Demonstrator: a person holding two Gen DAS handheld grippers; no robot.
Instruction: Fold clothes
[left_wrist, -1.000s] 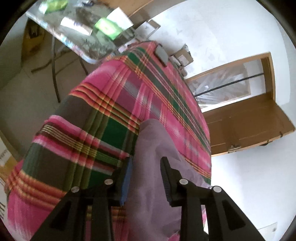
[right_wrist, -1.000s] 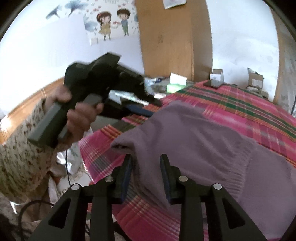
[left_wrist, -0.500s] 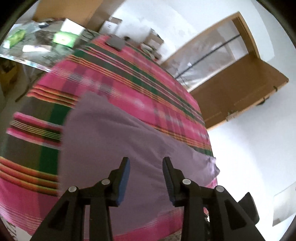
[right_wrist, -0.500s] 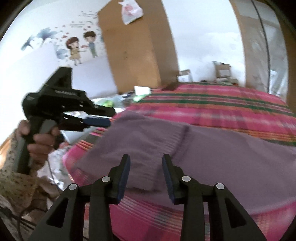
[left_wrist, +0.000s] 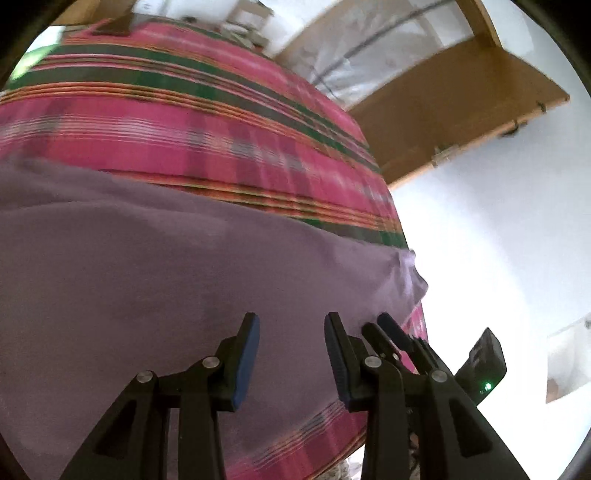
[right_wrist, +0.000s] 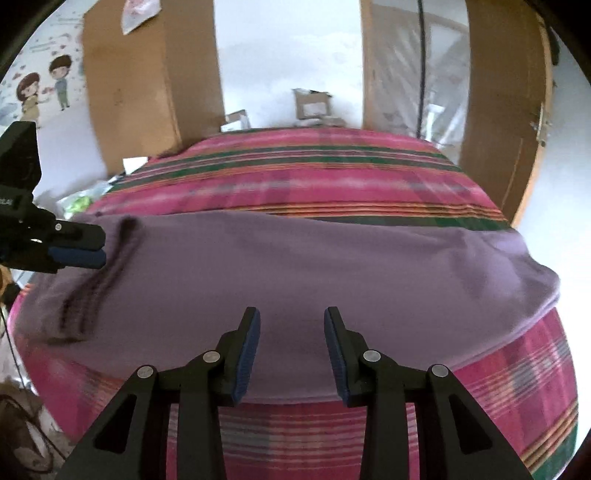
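Note:
A purple sweater (right_wrist: 295, 266) lies spread across the near half of a table covered in pink and green plaid cloth (right_wrist: 314, 177). My right gripper (right_wrist: 291, 345) is open just above the sweater's near edge, with nothing between its fingers. The left gripper (left_wrist: 291, 352) is also open, hovering over the sweater (left_wrist: 155, 266) near its right end. In the right wrist view the left gripper (right_wrist: 75, 247) pokes in from the left over the sweater's left end. The right gripper's fingers (left_wrist: 391, 334) show beside the left one. A dark blurred streak (right_wrist: 99, 273) crosses the sweater's left part.
The plaid cloth (left_wrist: 192, 122) stretches far beyond the sweater. Cardboard boxes (right_wrist: 310, 103) stand past the far edge. A wooden cabinet (right_wrist: 147, 85) is at back left, and a wooden door (left_wrist: 461, 107) at right. Clutter (right_wrist: 81, 201) sits off the table's left side.
One second ago the sweater hung bunched between both grippers' fingers. Now it lies spread flat, and both grippers have drawn back to its near edge with nothing between their fingers.

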